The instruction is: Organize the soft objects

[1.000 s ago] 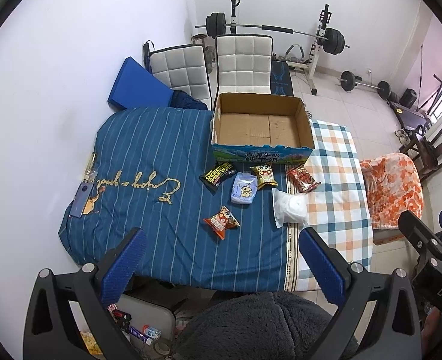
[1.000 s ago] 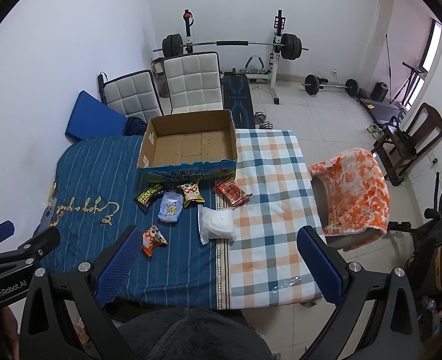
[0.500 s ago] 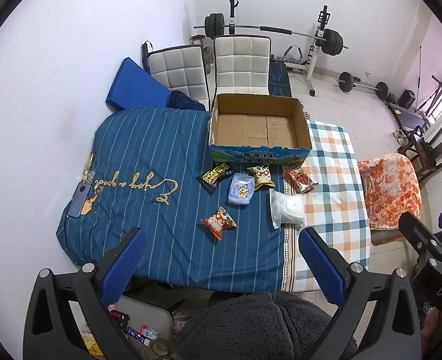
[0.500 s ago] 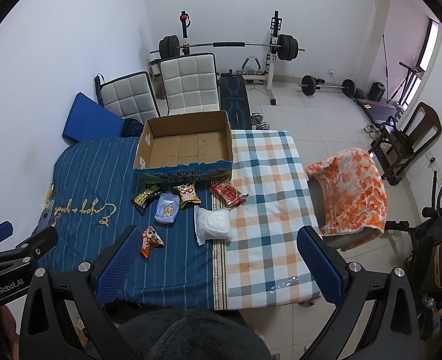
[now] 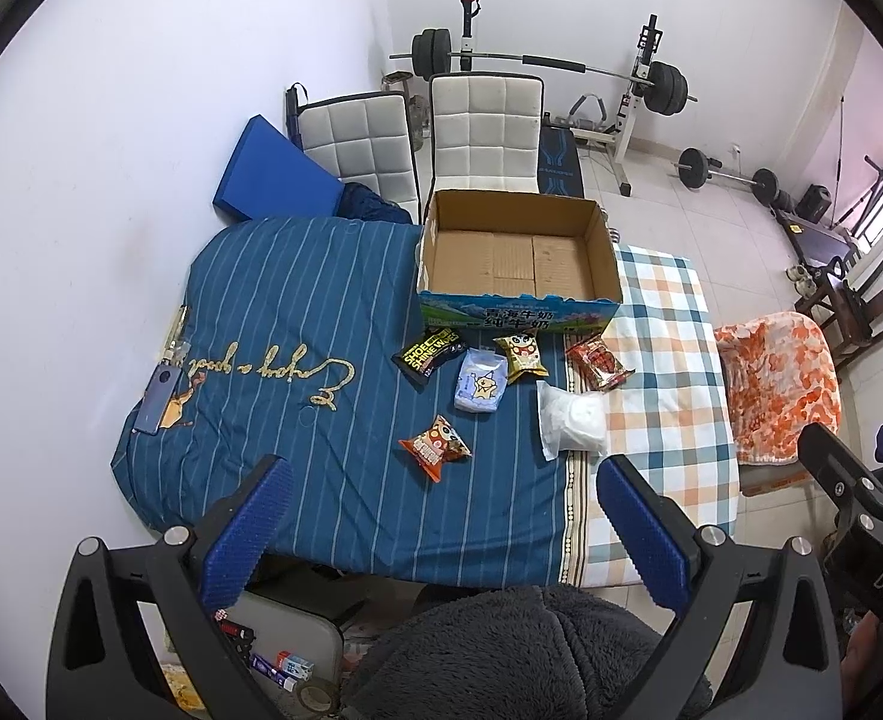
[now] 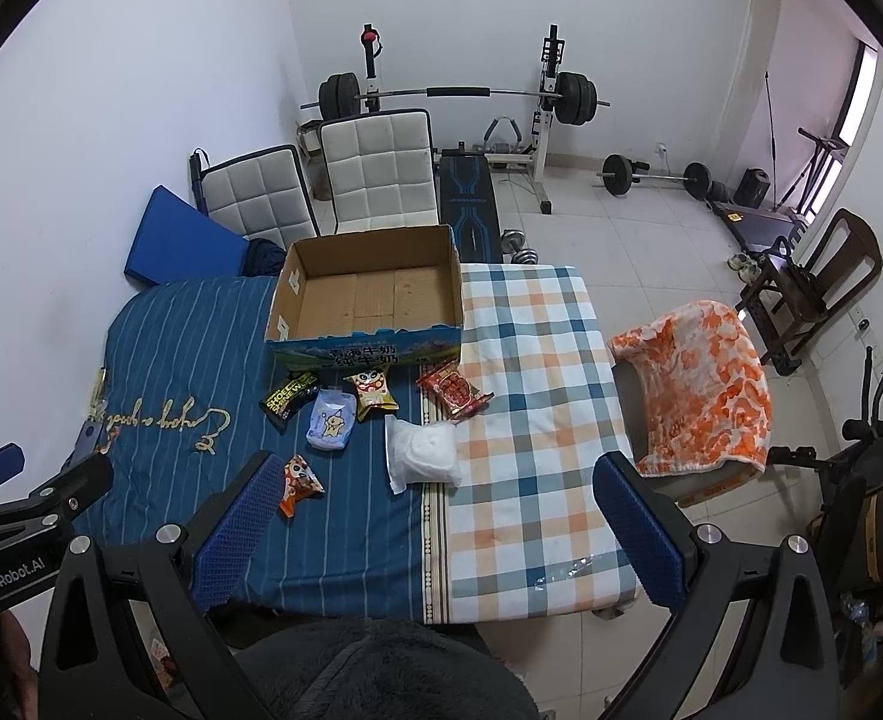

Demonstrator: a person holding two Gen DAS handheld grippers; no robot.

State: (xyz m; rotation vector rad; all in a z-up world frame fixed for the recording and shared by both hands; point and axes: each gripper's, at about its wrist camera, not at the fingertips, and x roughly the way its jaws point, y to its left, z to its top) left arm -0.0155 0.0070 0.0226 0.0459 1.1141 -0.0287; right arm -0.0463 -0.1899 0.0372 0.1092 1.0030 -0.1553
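Both grippers hang high above the bench with their jaws spread wide and nothing between them. The left gripper and the right gripper are well apart from every packet, so this reads as a survey before the first reach.

6 soft packets lie ahead of the grippers, loosely grouped just in front of the open cardboard box, which is empty and probably meant to receive them. Nearest the left gripper is the orange packet. Further ahead sit the pale blue pack, the black packet and the yellow packet, these last 2 almost touching the box's front wall. Ahead and right of the left gripper lie the white pack and the red packet; the white pack straddles the seam between the 2 covers. Their closeness to the box suggests short lifts will do.

The bench wears a blue striped cover on the left and a plaid cover on the right. A phone rests far left, at the striped cover's edge. Beyond the bench stand 2 white chairs, a blue mat leaning by the wall, and a barbell rack on a tiled floor. To the right, an orange blanket drapes a seat.
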